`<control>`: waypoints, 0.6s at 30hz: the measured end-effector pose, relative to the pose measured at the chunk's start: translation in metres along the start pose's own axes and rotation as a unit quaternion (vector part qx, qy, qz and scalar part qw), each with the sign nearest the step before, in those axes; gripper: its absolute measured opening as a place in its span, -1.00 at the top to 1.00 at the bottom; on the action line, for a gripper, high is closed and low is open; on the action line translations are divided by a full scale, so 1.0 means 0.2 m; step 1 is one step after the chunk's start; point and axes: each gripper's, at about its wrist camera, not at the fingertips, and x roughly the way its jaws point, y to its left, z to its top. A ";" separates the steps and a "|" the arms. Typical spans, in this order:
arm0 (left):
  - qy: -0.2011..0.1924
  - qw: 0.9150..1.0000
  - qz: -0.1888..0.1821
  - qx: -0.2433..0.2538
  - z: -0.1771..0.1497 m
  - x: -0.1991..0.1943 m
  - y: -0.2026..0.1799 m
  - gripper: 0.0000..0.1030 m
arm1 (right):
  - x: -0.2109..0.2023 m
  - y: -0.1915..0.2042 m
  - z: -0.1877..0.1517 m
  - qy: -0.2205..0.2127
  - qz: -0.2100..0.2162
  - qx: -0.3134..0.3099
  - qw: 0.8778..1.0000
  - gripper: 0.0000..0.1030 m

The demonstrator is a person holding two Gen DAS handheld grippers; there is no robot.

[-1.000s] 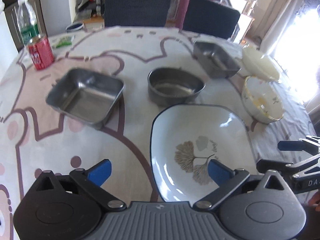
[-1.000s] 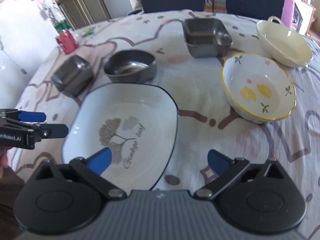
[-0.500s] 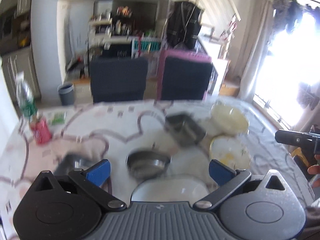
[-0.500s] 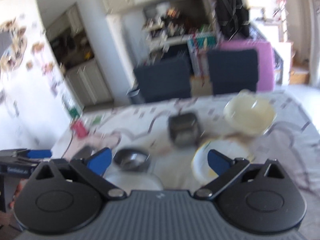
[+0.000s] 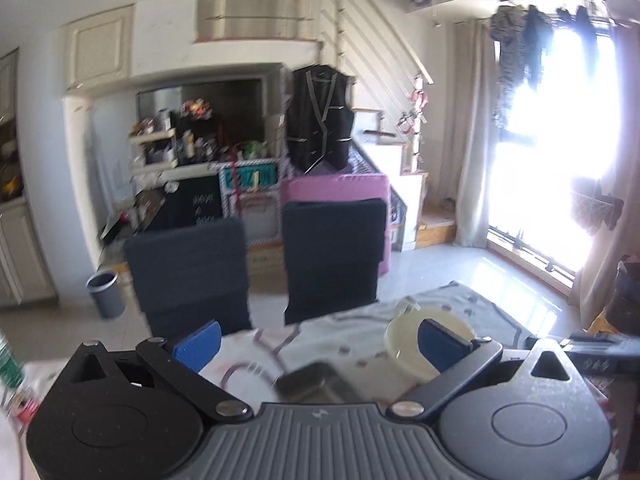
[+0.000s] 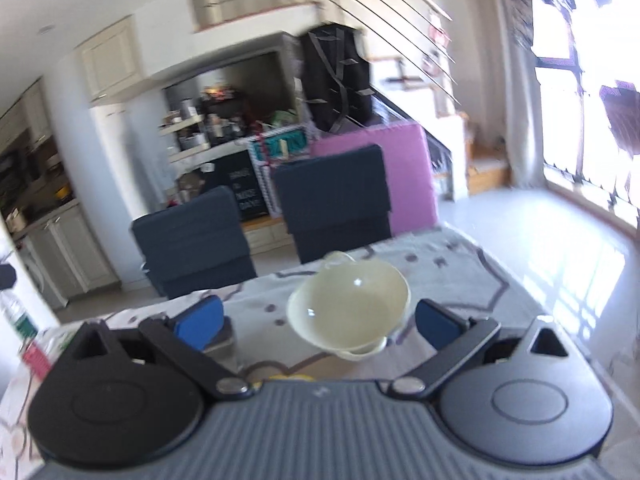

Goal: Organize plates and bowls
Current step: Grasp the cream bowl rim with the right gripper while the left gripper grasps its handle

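Both grippers raised, jaws apart, holding nothing.
Left wrist: left gripper (image 5: 318, 340) spread above a steel square dish (image 5: 316, 380), cream bowl (image 5: 404, 346) beside it. Right wrist: right gripper (image 6: 318, 320) spread around the cream bowl (image 6: 348, 308) on the tablecloth (image 6: 460, 268).

The cream bowl (image 6: 349, 308) looked like glazed ceramic, smooth and glossy, with a bright glint inside. At its nine o'clock the square tin (image 5: 316, 380) had the dull grey sheen of brushed metal (blur hid any finer detail). The tablecloth (image 6: 460, 268) beneath seemed a matt printed cloth. Both the left gripper (image 5: 318, 344) and right gripper (image 6: 318, 320) showed matt black plastic bodies, ribbed grey housings and smooth blue pads (image 6: 434, 326). The floor (image 6: 568, 240) shone like polished tile.
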 end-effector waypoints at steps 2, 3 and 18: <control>-0.004 1.000 -0.013 0.005 0.02 0.12 -0.07 -1.00 | 0.10 -0.06 -0.01 0.011 -0.009 0.031 0.999 -1.00; -0.005 1.000 -0.022 0.005 0.02 0.17 -0.10 -1.00 | 0.17 -0.07 -0.02 0.018 -0.016 0.047 0.999 -1.00; 0.048 0.996 -0.068 -0.022 -0.11 0.88 -0.30 -1.00 | 0.72 -0.47 -0.34 0.084 0.020 0.356 0.930 0.29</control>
